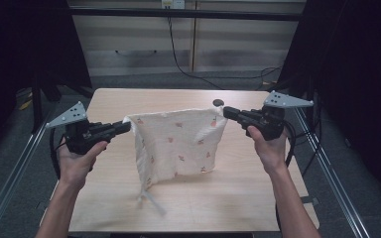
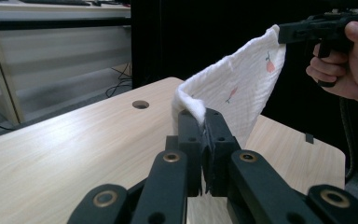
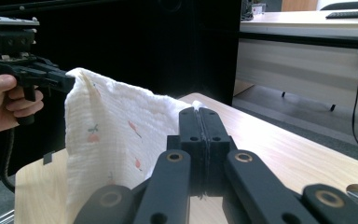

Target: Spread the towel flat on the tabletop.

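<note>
- Cloth (image 1: pixel 176 144) hangs mid-frame above the counter (image 1: pixel 238 198), stretched between two corners.
- Left gripper (image 1: pixel 125 127) and right gripper (image 1: pixel 226 112) each clamp one corner.
- Next, probably: lower it flat, evenly.

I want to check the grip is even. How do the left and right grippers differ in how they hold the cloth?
The left gripper sits lower and nearer the person; the right gripper is higher and farther back. So the cloth hangs with its top edge slanted. Both are shut on a top corner.

black fingers (image 3: pixel 204 122) pinching white printed cloth (image 3: pixel 107 140)
</note>
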`<control>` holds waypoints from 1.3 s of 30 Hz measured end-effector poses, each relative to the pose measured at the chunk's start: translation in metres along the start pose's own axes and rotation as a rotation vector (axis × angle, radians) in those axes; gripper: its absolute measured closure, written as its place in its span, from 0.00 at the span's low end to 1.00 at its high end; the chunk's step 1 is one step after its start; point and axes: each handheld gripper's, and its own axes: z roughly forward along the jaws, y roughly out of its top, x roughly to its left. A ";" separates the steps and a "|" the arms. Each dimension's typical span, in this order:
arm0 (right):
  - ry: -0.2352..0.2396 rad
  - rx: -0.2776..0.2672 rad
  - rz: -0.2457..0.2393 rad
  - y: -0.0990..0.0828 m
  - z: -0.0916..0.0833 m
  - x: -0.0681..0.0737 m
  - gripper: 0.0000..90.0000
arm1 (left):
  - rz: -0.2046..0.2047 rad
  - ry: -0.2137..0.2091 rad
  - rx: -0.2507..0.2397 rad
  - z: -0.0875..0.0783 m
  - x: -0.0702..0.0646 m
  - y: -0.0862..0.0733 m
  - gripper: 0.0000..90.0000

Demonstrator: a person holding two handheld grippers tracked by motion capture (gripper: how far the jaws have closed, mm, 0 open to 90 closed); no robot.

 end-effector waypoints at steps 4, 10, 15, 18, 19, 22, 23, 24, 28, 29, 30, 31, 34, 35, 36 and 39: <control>-0.002 -0.019 -0.010 0.006 -0.009 0.004 0.99 | 0.031 0.002 0.002 -0.006 -0.005 0.007 0.97; 0.001 -0.035 -0.032 0.013 -0.025 0.014 0.99 | 0.072 -0.012 0.004 -0.017 -0.016 0.015 0.97; -0.022 -0.027 -0.066 0.015 -0.036 0.024 0.99 | 0.101 -0.034 0.002 -0.023 -0.026 0.018 0.97; -0.029 -0.027 -0.091 0.018 -0.043 0.033 0.99 | 0.109 -0.045 -0.005 -0.028 -0.031 0.022 0.97; -0.026 -0.030 -0.091 0.018 -0.045 0.035 0.99 | 0.112 -0.048 -0.004 -0.030 -0.034 0.022 0.97; -0.018 -0.041 -0.097 0.018 -0.052 0.040 0.99 | 0.111 -0.065 0.001 -0.032 -0.038 0.021 0.97; -0.019 -0.050 -0.101 0.016 -0.054 0.042 0.99 | 0.113 -0.067 -0.004 -0.031 -0.037 0.019 0.97; -0.023 -0.060 -0.108 0.012 -0.057 0.043 0.99 | 0.106 -0.077 -0.015 -0.030 -0.036 0.016 0.97; -0.035 -0.045 -0.074 -0.002 -0.052 0.031 0.99 | 0.045 -0.060 0.010 -0.013 -0.017 -0.005 0.97; -0.047 -0.030 -0.060 -0.008 -0.049 0.026 0.99 | 0.029 -0.051 0.020 -0.007 -0.013 -0.011 0.97; -0.052 -0.024 -0.046 -0.014 -0.046 0.020 0.99 | 0.021 -0.051 0.032 -0.002 -0.008 -0.016 0.97; -0.068 -0.004 -0.013 -0.027 -0.041 0.008 0.99 | 0.001 -0.046 0.046 0.008 0.000 -0.024 0.97; -0.076 0.014 0.014 -0.037 -0.035 -0.002 0.99 | -0.018 -0.037 0.072 0.019 0.008 -0.031 0.97; -0.083 0.023 0.020 -0.041 -0.032 -0.007 0.99 | -0.023 -0.036 0.082 0.023 0.011 -0.034 0.97; -0.089 0.033 0.026 -0.045 -0.029 -0.010 0.99 | -0.026 -0.041 0.085 0.027 0.014 -0.036 0.97; -0.093 0.053 0.053 -0.053 -0.023 -0.020 0.99 | -0.032 -0.030 0.107 0.035 0.018 -0.041 0.97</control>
